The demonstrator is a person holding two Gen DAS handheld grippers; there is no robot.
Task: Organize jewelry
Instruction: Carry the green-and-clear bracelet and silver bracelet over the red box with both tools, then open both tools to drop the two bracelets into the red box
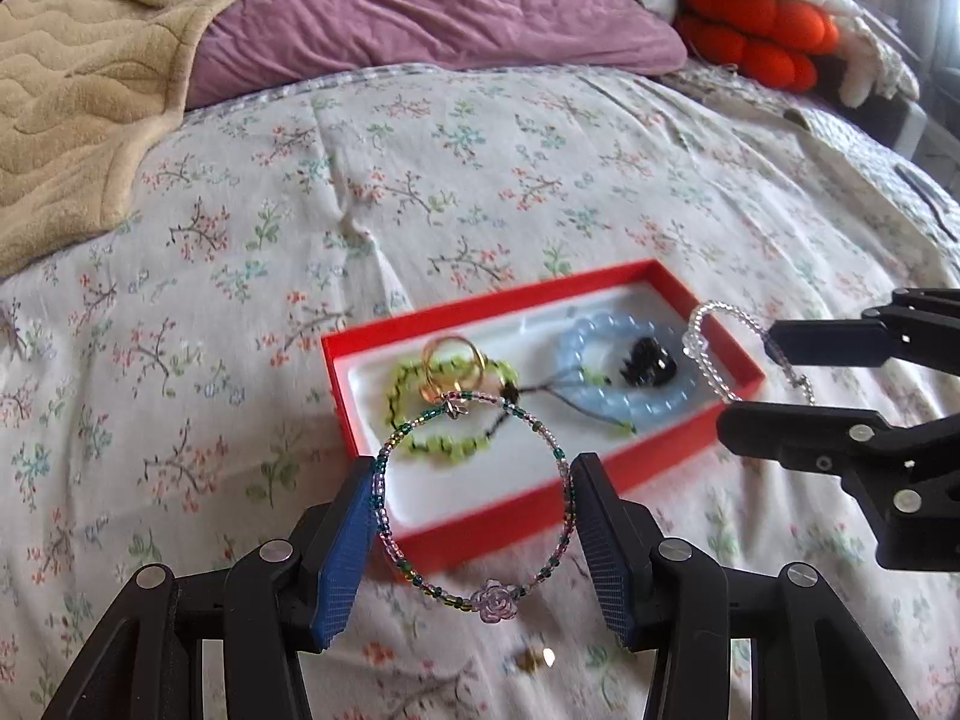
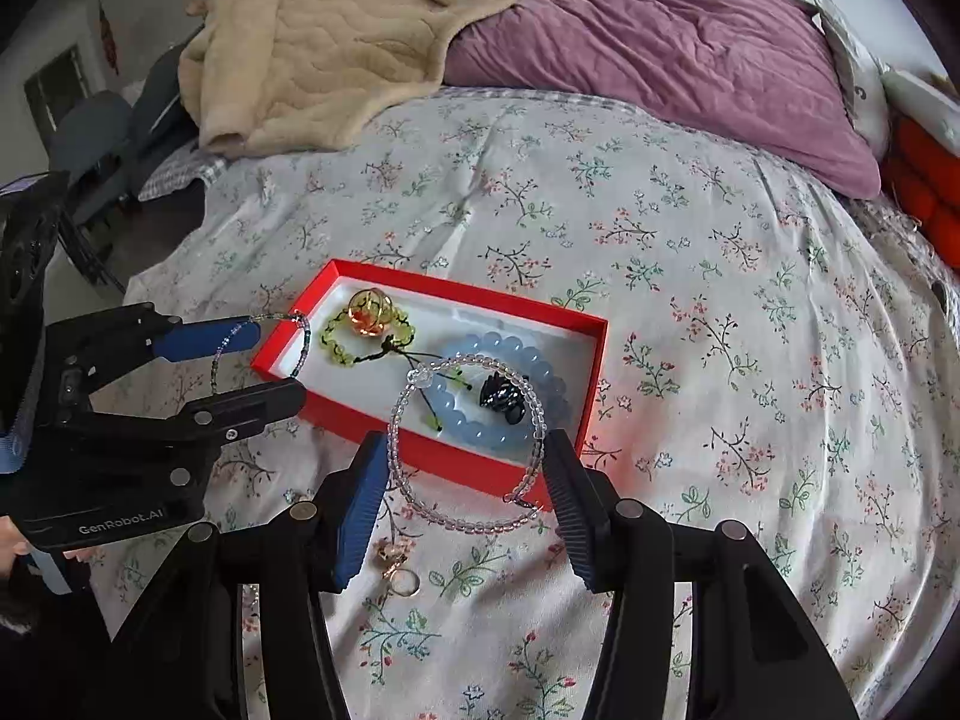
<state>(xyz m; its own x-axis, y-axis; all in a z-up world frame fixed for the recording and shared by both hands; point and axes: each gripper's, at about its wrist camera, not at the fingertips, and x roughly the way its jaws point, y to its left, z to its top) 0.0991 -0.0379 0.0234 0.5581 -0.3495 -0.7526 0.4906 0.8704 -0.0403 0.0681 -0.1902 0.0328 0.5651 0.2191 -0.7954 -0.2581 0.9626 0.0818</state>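
Observation:
My left gripper (image 1: 474,468) is shut on a multicoloured seed-bead bracelet (image 1: 495,597) with a purple rose bead, its ring stretched between the blue pads above the near end of a red box (image 1: 480,306). My right gripper (image 2: 465,444) is shut on a clear bead bracelet (image 2: 462,525), held over the box's near rim (image 2: 420,450). Each gripper shows in the other's view: the right gripper (image 1: 750,381) with the clear bracelet (image 1: 696,336), and the left gripper (image 2: 276,360) with the seed-bead bracelet (image 2: 306,336). In the box lie a green bead bracelet (image 2: 336,348), gold rings (image 2: 369,312), a pale blue bead bracelet (image 2: 540,369) and a black piece (image 2: 504,399).
The box rests on a floral bedsheet (image 2: 690,300). A small gold charm (image 2: 390,558) and a ring (image 2: 410,585) lie on the sheet below my right gripper. Behind are a beige blanket (image 2: 312,60), a purple pillow (image 2: 660,42) and an orange cushion (image 1: 762,30). The bed's edge drops off at left (image 2: 156,252).

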